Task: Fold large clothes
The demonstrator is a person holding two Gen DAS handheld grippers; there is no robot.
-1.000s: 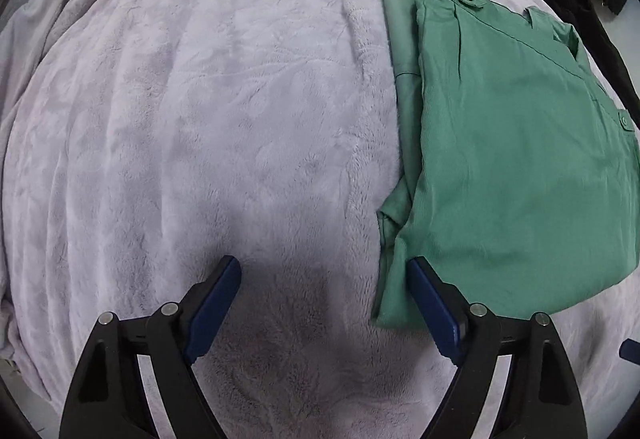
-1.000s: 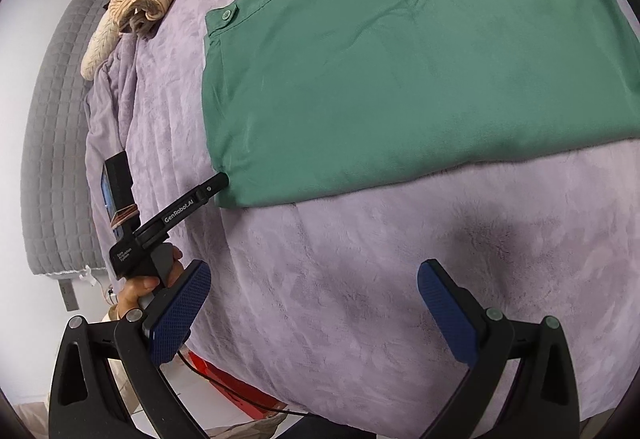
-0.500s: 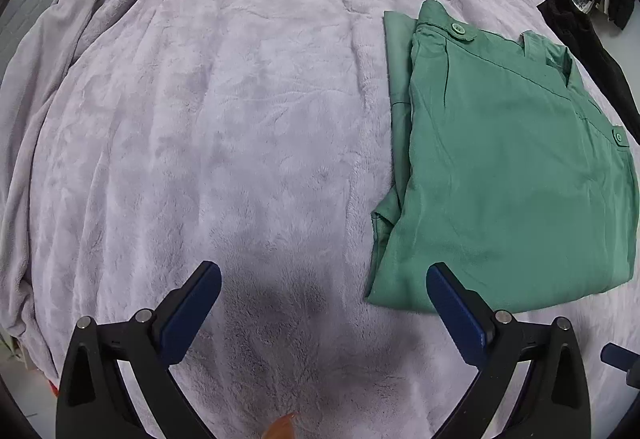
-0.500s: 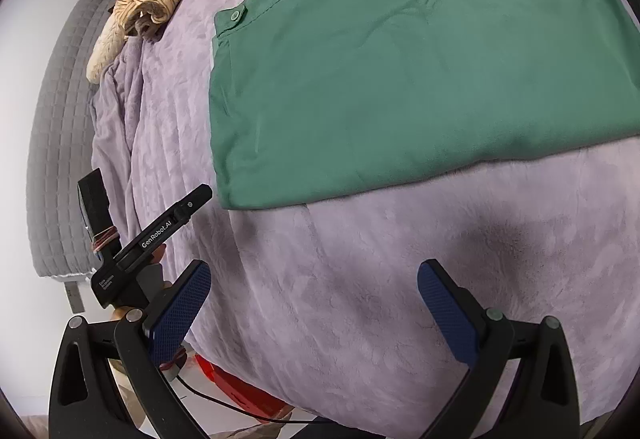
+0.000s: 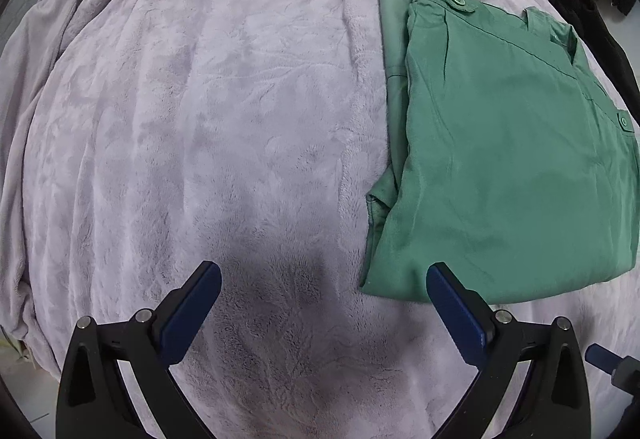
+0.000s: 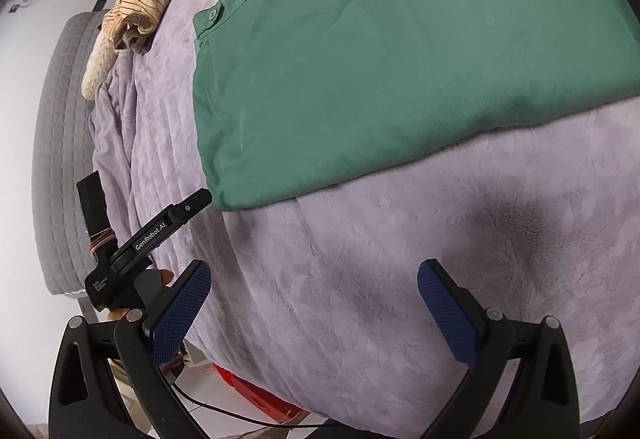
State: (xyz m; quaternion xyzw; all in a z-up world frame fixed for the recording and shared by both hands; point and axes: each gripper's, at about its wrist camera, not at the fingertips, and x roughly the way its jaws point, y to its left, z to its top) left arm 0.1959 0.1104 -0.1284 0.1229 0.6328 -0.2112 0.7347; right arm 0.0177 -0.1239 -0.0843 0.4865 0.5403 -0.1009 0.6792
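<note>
Hovering over folded green shirt (image 5: 500, 159) on lilac blanket (image 5: 200, 119); left gripper (image 5: 324, 291) and right gripper (image 6: 314, 291) fully spread, empty. Fold looks complete. Next: probably set it aside.

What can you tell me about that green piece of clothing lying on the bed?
The green garment is folded into a flat, roughly rectangular stack of smooth woven-looking cloth, with layered edges along one side, two buttoned tabs and faint creases. It lies on the fuzzy lilac blanket. Neither gripper touches it.
</note>
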